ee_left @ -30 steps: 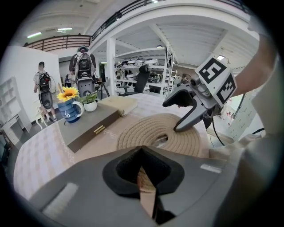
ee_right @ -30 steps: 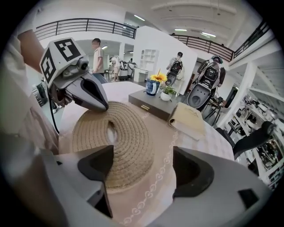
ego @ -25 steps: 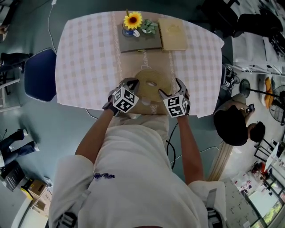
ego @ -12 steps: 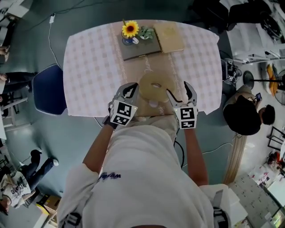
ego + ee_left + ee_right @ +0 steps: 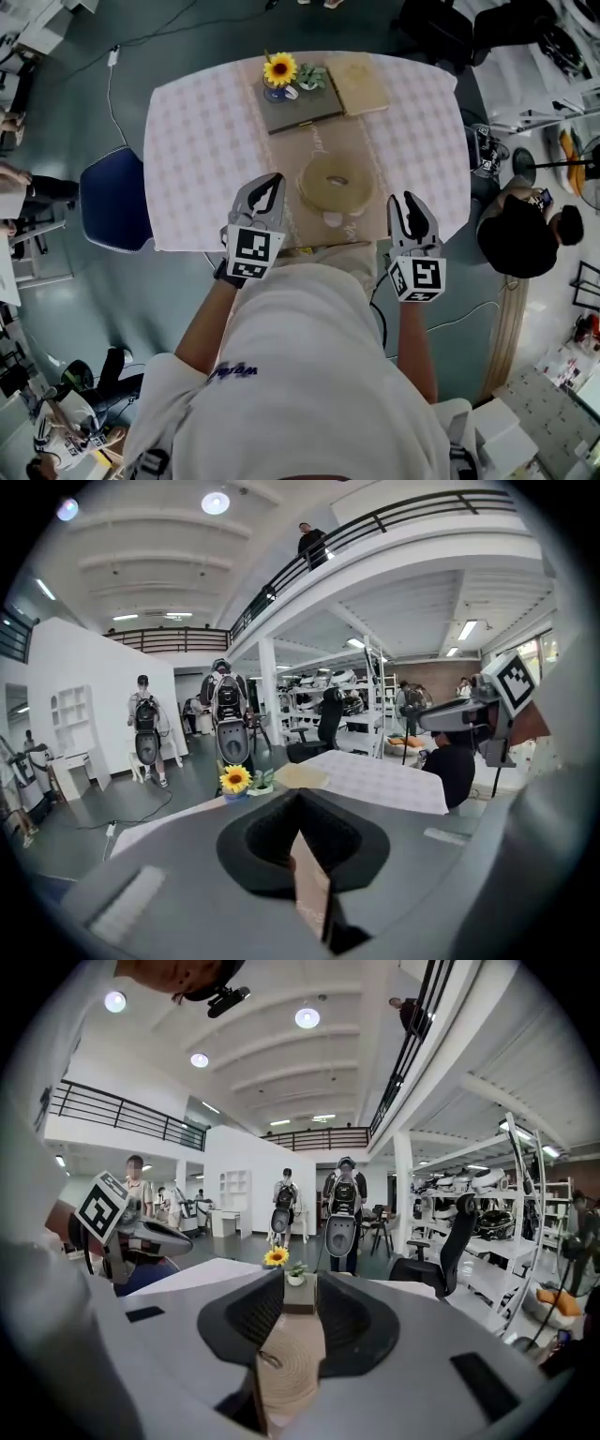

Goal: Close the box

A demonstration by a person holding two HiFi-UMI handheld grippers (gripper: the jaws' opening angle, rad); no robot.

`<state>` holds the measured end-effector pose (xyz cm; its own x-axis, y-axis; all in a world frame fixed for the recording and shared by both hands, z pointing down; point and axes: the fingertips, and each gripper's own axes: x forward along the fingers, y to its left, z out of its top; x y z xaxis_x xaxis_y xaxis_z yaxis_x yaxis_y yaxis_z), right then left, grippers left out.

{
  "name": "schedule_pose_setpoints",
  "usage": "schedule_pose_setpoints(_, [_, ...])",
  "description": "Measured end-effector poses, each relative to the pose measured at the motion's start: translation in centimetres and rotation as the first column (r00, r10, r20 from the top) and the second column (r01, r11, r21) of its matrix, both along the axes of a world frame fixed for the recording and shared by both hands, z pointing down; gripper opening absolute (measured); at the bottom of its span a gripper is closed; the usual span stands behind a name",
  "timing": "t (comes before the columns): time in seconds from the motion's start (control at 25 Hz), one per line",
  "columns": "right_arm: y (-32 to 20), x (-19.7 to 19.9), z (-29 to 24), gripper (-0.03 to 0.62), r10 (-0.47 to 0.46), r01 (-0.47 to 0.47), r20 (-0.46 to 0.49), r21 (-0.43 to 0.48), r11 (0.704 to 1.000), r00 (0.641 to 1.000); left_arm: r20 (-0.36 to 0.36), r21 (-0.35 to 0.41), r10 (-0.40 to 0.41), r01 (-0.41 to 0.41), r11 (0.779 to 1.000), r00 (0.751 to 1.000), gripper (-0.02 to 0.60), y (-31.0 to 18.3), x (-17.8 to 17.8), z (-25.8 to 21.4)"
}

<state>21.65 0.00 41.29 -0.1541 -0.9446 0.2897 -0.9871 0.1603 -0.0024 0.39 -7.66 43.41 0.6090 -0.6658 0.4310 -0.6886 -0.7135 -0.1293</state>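
Box (image 5: 335,183) untouched; left hand-held gripper (image 5: 267,186) pressed together, right hand-held gripper (image 5: 410,202) closing, empty.

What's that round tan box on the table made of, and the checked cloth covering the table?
The round box looks woven from coiled straw or a rope-like fibre, matte tan. The right gripper view shows ridged concentric coils on its top. The tablecloth looks like soft matte fabric, perhaps cotton, in a pale pink-and-white check, and it hangs over the table edge. The exact fibre of either cannot be told.
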Motion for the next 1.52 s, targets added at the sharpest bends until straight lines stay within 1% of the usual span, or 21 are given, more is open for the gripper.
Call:
schedule_pose_setpoints(0.08, [0.4, -0.1, -0.8, 0.1, 0.006, -0.006, 0.001, 0.014, 1.0, 1.0, -0.01, 0.006, -0.022, 0.022, 1.0, 1.0, 0.002, 0.0, -0.8, -0.8])
schedule_pose_setpoints(0.28, [0.6, -0.1, -2.2, 0.065, 0.015, -0.015, 0.004, 0.035, 0.999, 1.0, -0.074, 0.043, -0.016, 0.02, 0.999, 0.997, 0.002, 0.4, -1.6, -2.6])
schedule_pose_setpoints(0.4, [0.1, -0.2, -2.8, 0.05, 0.01, -0.01, 0.001, 0.046, 0.999, 1.0, -0.092, 0.059, -0.037, 0.043, 0.997, 0.995, 0.002, 0.1, -2.5, -3.1])
schedule_pose_setpoints(0.6, [-0.7, -0.5, -4.0, 0.025, 0.001, -0.001, 0.01, 0.068, 0.998, 1.0, -0.108, 0.059, -0.069, 0.075, 0.995, 0.992, 0.002, 0.0, -4.7, -3.3])
schedule_pose_setpoints(0.72, [-0.9, -0.8, -4.7, 0.016, -0.01, 0.01, 0.008, 0.075, 0.997, 1.0, -0.11, 0.053, -0.077, 0.084, 0.995, 0.991, 0.002, 0.2, -5.8, -3.2])
schedule_pose_setpoints(0.8, [-0.9, -0.9, -4.9, 0.012, -0.014, 0.013, 0.011, 0.076, 0.997, 1.0, -0.1, 0.053, -0.081, 0.087, 0.995, 0.992, 0.002, 0.4, -6.4, -3.1])
schedule_pose_setpoints(0.96, [-0.8, -1.0, -4.8, 0.011, -0.013, 0.012, 0.016, 0.068, 0.998, 1.0, -0.092, 0.06, -0.091, 0.097, 0.993, 0.992, 0.002, 0.4, -7.0, -3.0])
schedule_pose_setpoints(1.16, [-0.4, -0.9, -4.4, 0.011, -0.005, 0.004, 0.022, 0.052, 0.999, 1.0, -0.152, 0.071, -0.12, 0.132, 0.989, 0.981, 0.002, 0.1, -7.2, -4.4])
schedule_pose_setpoints(1.32, [-0.2, -0.8, -4.4, 0.009, -0.004, 0.002, 0.03, 0.046, 0.999, 1.0, -0.143, 0.101, -0.111, 0.126, 0.987, 0.983, 0.002, 0.2, -6.8, -5.1])
schedule_pose_setpoints(1.52, [-0.1, -0.9, -4.6, 0.01, -0.007, 0.006, 0.032, 0.043, 0.999, 0.999, -0.112, 0.103, -0.107, 0.119, 0.988, 0.988, 0.003, 0.6, -7.2, -4.9])
